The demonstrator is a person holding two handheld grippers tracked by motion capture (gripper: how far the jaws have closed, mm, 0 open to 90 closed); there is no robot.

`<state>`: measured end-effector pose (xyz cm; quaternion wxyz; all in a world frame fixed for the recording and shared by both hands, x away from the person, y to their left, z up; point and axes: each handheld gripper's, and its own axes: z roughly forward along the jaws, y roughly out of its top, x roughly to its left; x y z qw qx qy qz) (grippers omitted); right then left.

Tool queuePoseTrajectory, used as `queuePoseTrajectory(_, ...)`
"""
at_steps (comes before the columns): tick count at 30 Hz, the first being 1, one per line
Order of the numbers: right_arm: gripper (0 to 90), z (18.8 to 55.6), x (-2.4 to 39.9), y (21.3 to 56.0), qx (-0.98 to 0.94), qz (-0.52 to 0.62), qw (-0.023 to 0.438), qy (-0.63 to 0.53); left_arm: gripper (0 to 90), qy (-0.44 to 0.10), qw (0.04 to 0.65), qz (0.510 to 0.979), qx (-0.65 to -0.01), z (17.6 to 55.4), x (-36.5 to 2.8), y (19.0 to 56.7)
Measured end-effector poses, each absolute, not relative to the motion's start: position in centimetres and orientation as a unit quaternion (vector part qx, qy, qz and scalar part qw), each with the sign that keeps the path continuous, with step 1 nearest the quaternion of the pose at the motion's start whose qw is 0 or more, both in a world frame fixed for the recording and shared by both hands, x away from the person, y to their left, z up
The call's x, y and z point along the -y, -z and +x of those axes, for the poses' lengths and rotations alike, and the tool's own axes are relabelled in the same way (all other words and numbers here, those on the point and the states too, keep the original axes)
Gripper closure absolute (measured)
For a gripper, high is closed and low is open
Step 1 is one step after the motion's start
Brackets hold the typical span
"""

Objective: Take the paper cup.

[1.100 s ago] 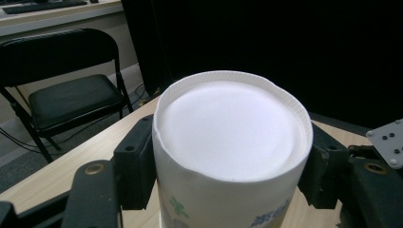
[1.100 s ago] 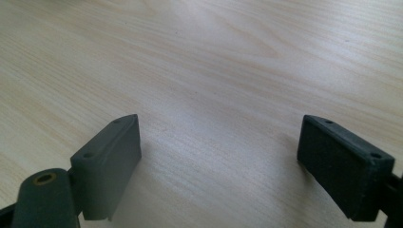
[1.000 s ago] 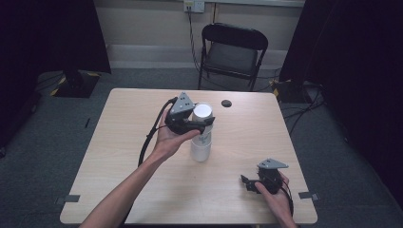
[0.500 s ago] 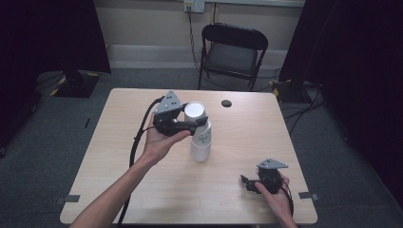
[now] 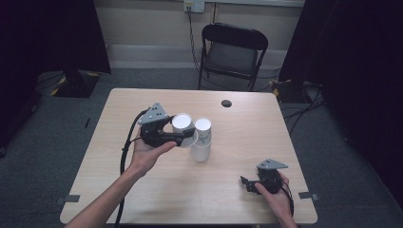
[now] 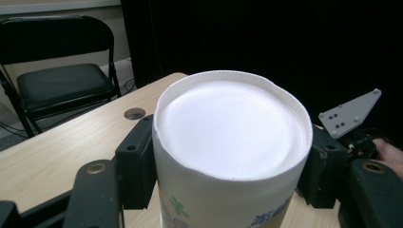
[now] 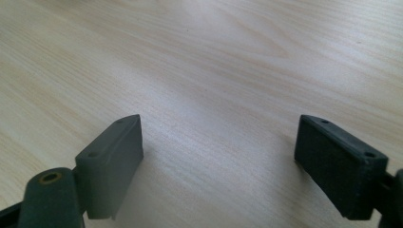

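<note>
1. The left claw (image 5: 183,136) has carried a paper cup (image 5: 182,124) left off the white cup stack (image 5: 201,142), gripping its thin wall.
2. The right claw (image 7: 218,166) gapes wide, just narrowing, above the pale wood-grain worktop (image 5: 228,190).
3. A black folding chair (image 5: 231,47) stands beyond the far edge.

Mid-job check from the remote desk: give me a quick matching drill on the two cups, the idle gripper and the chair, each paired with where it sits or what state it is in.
Things:
1. lifted paper cup
2. standing paper cup
3. right gripper
4. folding chair

States or places:
A. beyond the far edge of the table
B. jaws open, low over bare wood near the table's front right corner
C. clamped between the jaws of the left gripper
D. upright on the table near its middle

Pairs: 1-C, 2-D, 3-B, 4-A
</note>
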<state>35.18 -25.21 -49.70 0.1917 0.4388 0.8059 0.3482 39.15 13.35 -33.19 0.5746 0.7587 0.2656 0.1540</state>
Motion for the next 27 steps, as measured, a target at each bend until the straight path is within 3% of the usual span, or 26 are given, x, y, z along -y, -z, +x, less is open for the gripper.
queuePoseTrajectory(12,27.4,33.7,22.8,47.1,-0.808,0.387,0.202,-0.397,34.5,-0.126,0.581,0.754,-0.280,37.7,-15.4,35.7)
queuePoseTrajectory(21,27.9,32.2,17.3,44.8,-0.811,0.310,0.179,-0.462,34.6,-0.086,0.571,0.770,-0.271,36.8,-15.2,37.9)
queuePoseTrajectory(27,38.2,32.3,14.1,43.4,-0.813,0.272,0.165,-0.488,34.6,-0.059,0.584,0.761,-0.278,36.2,-15.5,37.9)
